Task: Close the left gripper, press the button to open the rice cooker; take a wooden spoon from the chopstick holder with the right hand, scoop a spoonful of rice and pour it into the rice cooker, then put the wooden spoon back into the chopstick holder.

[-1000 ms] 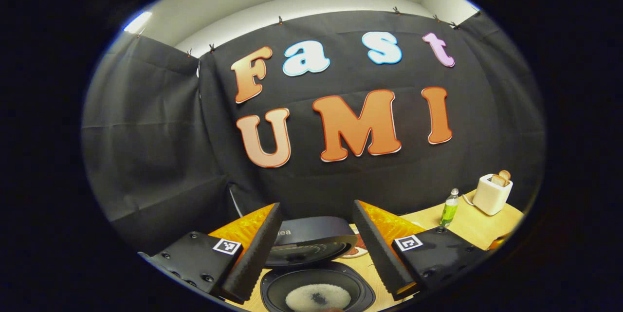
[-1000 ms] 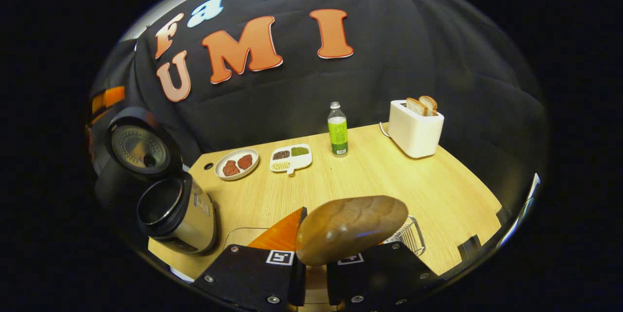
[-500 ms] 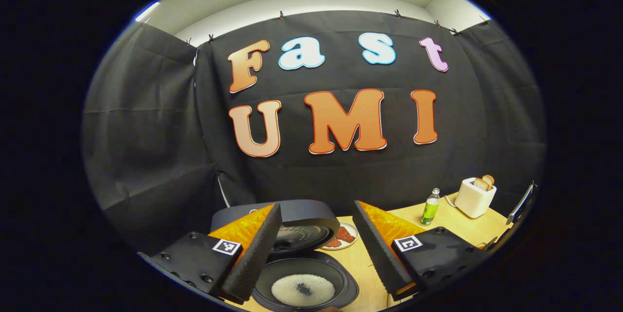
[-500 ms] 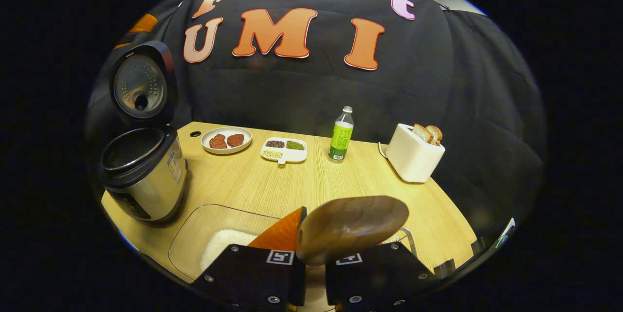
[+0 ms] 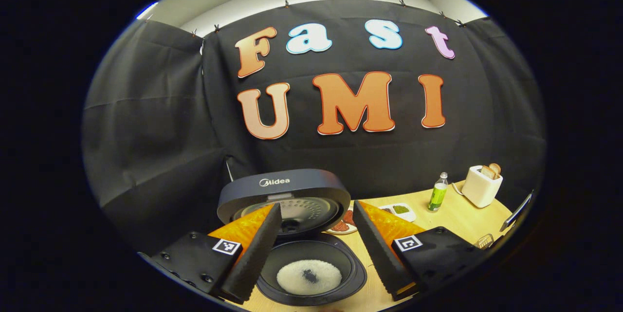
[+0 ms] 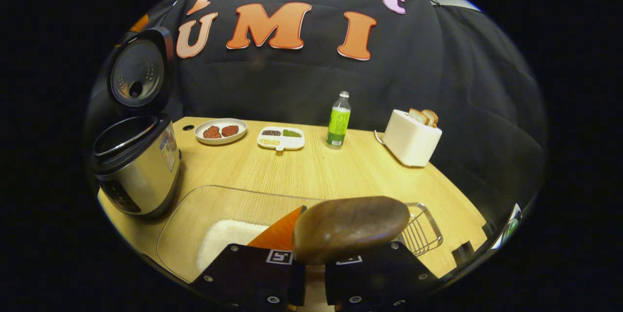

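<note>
Left gripper (image 5: pixel 316 248) pulling back and rising from rice cooker (image 5: pixel 311 268): raised lid (image 5: pixel 284 195) coming fully into left gripper view, rice patch in pot sliding farther from bottom edge. Right gripper (image 6: pixel 311 248) swinging away from cooker (image 6: pixel 134 166): cooker sliding to far left in right gripper view, clear rice container (image 6: pixel 219 224) coming in beneath wooden spoon (image 6: pixel 350 227), wire chopstick holder (image 6: pixel 421 231) showing more at right.
</note>
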